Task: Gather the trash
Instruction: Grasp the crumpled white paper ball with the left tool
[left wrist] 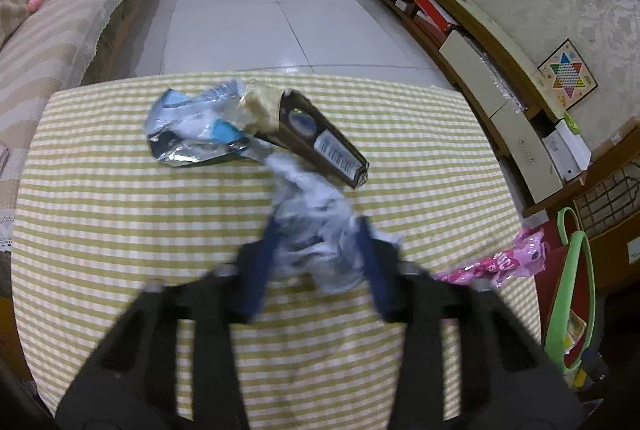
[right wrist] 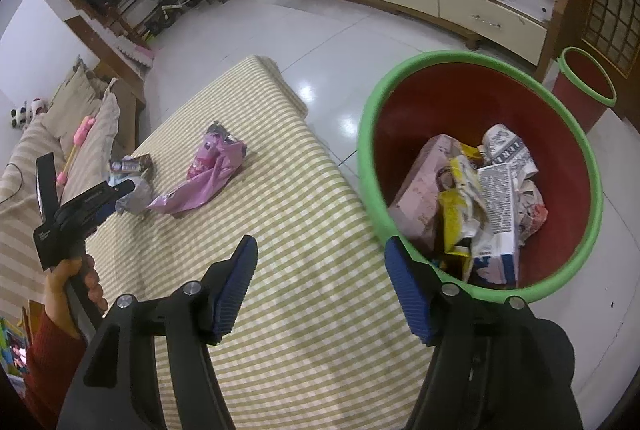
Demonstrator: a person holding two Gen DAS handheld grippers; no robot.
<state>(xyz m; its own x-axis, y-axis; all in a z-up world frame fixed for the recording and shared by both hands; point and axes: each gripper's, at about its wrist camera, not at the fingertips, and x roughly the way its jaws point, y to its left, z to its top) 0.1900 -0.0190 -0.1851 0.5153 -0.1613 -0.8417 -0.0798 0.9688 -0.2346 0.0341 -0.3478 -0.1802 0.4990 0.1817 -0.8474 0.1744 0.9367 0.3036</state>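
Left hand-held gripper (left wrist: 316,230), low in the left wrist view, is clenched on a crumpled white wrapper (left wrist: 316,226) that trails up toward frame centre. Beyond it on the checked desk (left wrist: 120,230) lie a silver-blue wrapper (left wrist: 192,130) and a dark box (left wrist: 320,138), long axis slanting from upper left to lower right. Right hand-held gripper (right wrist: 320,266) stands released and empty, nearer the green-rimmed bin (right wrist: 568,214) at that view's right; the pink bag (right wrist: 208,170) lies up-left of it.

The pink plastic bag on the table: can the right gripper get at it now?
Probably yes. The right gripper is open and empty, and only bare checked tablecloth lies between it and the pink plastic bag.
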